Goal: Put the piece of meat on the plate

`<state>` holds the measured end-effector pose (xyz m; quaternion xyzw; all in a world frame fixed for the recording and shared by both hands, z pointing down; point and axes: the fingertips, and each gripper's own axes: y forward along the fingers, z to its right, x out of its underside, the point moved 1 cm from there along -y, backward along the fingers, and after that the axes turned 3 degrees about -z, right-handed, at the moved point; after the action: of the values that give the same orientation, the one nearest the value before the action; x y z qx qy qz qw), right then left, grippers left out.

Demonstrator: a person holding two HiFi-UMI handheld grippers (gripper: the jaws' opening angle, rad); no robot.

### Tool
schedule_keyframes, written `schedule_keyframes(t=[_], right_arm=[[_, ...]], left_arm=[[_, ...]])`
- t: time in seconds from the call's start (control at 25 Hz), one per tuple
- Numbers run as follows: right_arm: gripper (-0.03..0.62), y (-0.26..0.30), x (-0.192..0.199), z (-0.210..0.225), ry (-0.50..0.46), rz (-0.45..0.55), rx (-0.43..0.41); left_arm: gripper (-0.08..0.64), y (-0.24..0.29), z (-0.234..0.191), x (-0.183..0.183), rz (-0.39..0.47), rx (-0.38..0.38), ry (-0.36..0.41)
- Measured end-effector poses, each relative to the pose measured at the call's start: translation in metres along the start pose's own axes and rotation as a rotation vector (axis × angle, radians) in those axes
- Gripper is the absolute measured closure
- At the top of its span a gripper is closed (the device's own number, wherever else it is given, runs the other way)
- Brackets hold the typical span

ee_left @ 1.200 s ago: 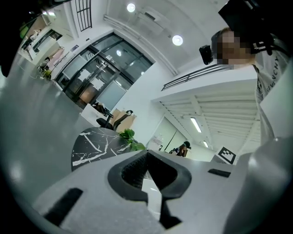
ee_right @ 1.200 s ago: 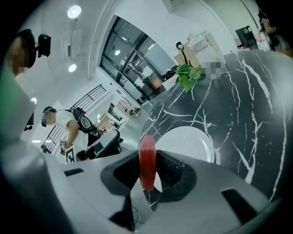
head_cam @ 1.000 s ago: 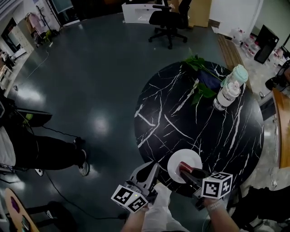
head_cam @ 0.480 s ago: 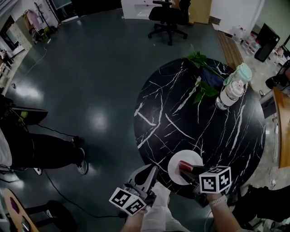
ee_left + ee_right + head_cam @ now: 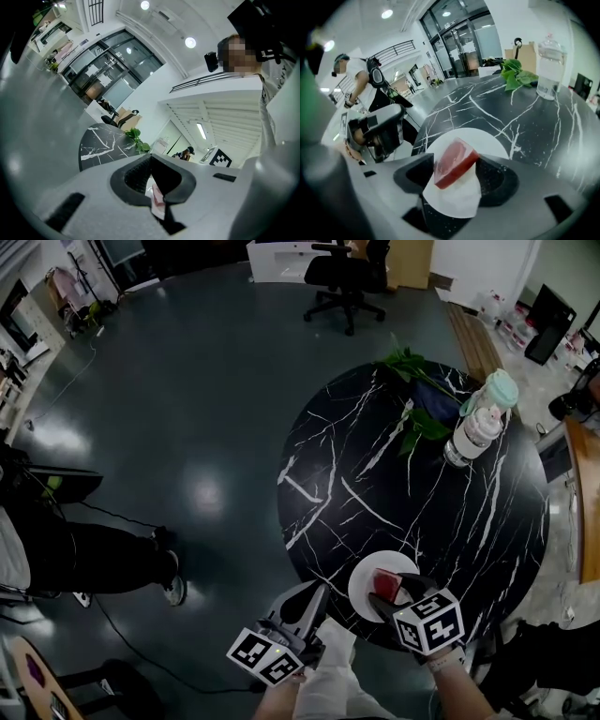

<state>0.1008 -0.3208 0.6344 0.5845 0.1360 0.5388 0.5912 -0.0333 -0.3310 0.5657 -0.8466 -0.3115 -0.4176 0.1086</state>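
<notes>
The red piece of meat (image 5: 387, 579) (image 5: 454, 161) sits tilted on the white plate (image 5: 366, 590) (image 5: 487, 140) near the front edge of the black marble table (image 5: 422, 493). My right gripper (image 5: 394, 590) (image 5: 457, 180) points down at the plate, its jaws opening. The meat lies between them and the pads stand off it. My left gripper (image 5: 319, 591) (image 5: 152, 180) hangs level just off the table's edge, left of the plate, jaws together and empty. It also shows in the right gripper view as the left gripper (image 5: 379, 133).
A clear water bottle (image 5: 478, 423) (image 5: 548, 68) and green leaves (image 5: 412, 390) (image 5: 515, 75) stand at the table's far side. An office chair (image 5: 342, 282) is on the floor beyond. A person's legs (image 5: 94, 554) are at the left.
The right gripper has rolled and its jaws have spread apart. The meat, pinched before, now rests loose on the plate. The left gripper has not moved.
</notes>
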Motion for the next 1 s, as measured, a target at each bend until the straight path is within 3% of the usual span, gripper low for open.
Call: schedule_keyframes(t=[0.12, 0.24, 0.68, 0.76, 0.8, 0.88, 1.0], right_arm=[[0.307, -0.008, -0.003, 0.008, -0.124, 0.019, 0.12], [0.301, -0.022, -0.013, 0.013, -0.195, 0.082, 0.184], [0.312, -0.067, -0.02, -0.019, -0.003, 0.335, -0.013], [0.476, -0.082, -0.022, -0.022, -0.002, 0.384, -0.008], [0.519, -0.088, -0.023, -0.023, -0.013, 0.403, 0.004], [0.563, -0.102, -0.023, -0.026, -0.048, 0.432, 0.027], [0.58, -0.128, -0.032, -0.036, -0.087, 0.508, 0.005]], left_arm=[[0.551, -0.001, 0.0, -0.003, 0.008, 0.003, -0.001], [0.552, 0.0, 0.005, -0.004, 0.016, 0.015, 0.0], [0.551, 0.003, 0.035, 0.002, -0.001, 0.063, 0.009], [0.552, 0.004, 0.043, -0.002, -0.004, 0.074, 0.021], [0.552, 0.005, 0.047, -0.004, -0.005, 0.078, 0.025], [0.552, 0.005, 0.054, -0.008, -0.004, 0.085, 0.022], [0.552, 0.003, 0.069, -0.02, 0.005, 0.103, 0.016]])
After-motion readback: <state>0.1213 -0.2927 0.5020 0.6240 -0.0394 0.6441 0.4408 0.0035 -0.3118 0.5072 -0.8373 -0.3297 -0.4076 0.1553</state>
